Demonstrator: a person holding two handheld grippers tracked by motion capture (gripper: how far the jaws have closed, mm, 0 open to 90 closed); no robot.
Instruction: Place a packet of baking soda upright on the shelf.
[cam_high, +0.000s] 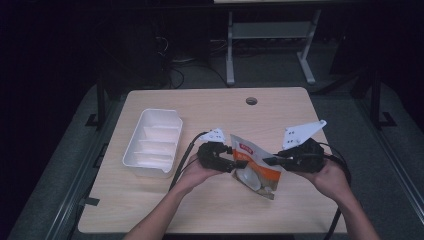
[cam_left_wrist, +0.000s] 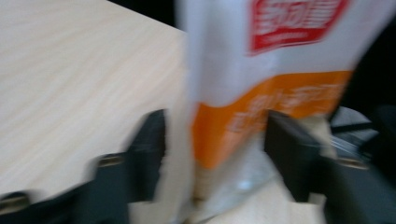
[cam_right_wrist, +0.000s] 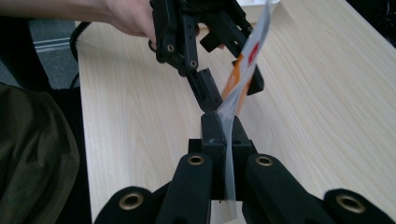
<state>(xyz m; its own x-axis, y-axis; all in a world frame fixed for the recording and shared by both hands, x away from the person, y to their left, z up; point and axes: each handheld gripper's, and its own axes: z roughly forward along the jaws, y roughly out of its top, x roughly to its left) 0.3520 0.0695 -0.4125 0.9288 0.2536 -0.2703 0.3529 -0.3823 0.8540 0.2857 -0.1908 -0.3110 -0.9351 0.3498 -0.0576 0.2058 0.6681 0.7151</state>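
An orange and white pouch (cam_high: 255, 167) with a red label is held up off the wooden table (cam_high: 210, 107), between the two grippers. My right gripper (cam_high: 270, 161) is shut on the pouch's thin side edge (cam_right_wrist: 229, 140), its jaws pressed together on it (cam_right_wrist: 222, 126). My left gripper (cam_high: 235, 165) is open, one jaw on each side of the pouch (cam_left_wrist: 261, 70) with a gap to both. In the right gripper view the left gripper (cam_right_wrist: 229, 86) straddles the pouch's far part (cam_right_wrist: 243, 70). The left gripper view is blurred.
A white divided tray (cam_high: 152, 142) stands on the table's left half. A round cable hole (cam_high: 251, 101) sits near the far edge. A grey frame (cam_high: 270, 35) stands on the floor beyond. Cables trail from both grippers toward the near edge.
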